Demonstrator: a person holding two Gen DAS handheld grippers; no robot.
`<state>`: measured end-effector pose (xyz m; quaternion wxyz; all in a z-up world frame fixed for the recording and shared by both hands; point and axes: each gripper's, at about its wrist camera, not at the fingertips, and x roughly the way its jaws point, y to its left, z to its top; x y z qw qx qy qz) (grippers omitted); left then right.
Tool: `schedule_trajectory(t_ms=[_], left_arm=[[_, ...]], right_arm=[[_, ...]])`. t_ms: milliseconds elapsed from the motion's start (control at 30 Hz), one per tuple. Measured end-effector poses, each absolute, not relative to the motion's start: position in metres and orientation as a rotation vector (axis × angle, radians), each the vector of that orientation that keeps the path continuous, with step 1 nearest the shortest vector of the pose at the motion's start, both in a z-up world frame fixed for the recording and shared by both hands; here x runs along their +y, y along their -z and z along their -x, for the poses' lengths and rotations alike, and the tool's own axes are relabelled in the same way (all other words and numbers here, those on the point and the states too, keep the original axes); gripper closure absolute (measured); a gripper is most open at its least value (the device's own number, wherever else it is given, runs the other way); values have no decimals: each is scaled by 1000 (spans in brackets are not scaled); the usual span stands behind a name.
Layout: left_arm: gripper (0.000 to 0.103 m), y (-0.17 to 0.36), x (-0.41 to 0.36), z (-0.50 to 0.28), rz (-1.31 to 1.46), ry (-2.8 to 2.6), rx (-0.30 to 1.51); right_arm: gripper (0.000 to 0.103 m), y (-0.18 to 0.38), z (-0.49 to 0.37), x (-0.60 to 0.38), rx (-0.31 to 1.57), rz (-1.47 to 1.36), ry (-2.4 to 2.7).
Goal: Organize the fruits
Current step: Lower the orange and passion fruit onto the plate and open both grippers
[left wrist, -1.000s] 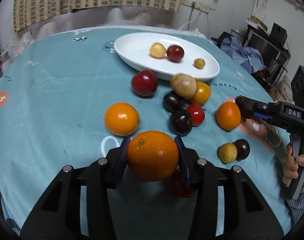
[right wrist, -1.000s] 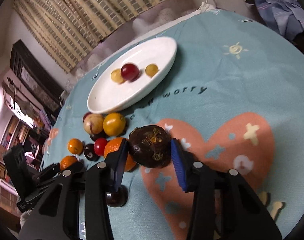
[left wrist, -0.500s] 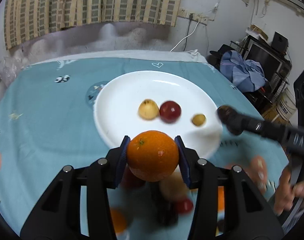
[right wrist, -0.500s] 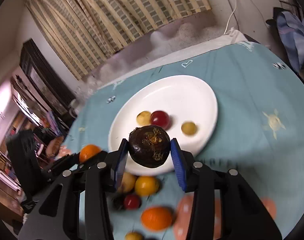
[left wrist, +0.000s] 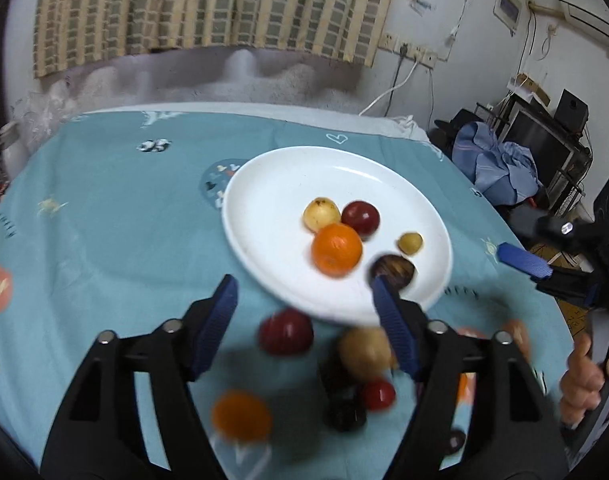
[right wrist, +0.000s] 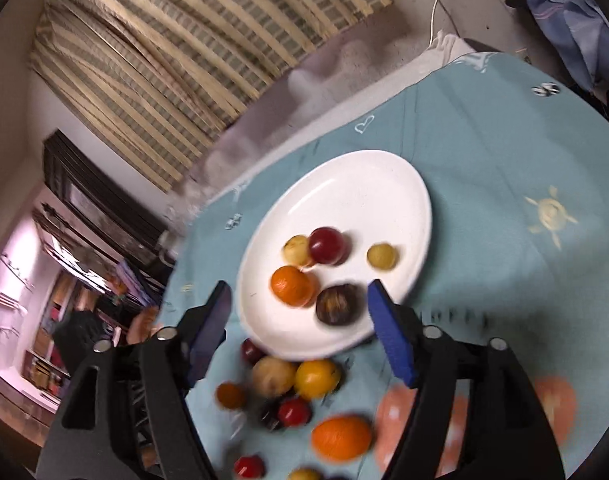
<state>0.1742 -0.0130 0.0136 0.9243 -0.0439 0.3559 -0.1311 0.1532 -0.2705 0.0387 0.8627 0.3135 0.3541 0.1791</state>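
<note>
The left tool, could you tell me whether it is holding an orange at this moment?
No, the left tool is open and empty, and the orange lies on the white plate.

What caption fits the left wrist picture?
Open left gripper above the white plate, where an orange sits among small fruits.

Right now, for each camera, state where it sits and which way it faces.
Left wrist: behind the left gripper, jaws open, looking down at the round white plate; the right gripper and its hand show at right.
Right wrist: behind the right gripper, jaws open, tilted toward the plate.
Shared: plate, round orange mandarin, dark brown fruit.
</note>
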Motion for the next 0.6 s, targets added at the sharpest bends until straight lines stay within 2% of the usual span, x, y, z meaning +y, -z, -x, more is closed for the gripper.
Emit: schedule_trajectory(t_ms=[67, 167, 233, 600], left_arm=[[20, -13, -9, -147, 72, 243, 700], [18, 4, 3, -102, 55, 190, 677], [16, 18, 13, -85, 45, 164, 702], [15, 40, 53, -112, 169, 125, 786]], right_arm=[[12, -36, -129, -275, 712, -648, -365], [12, -15, -94, -272, 692, -573, -351], [12, 7, -86, -266, 780, -524, -317], [12, 24, -103, -260, 875, -592, -430]])
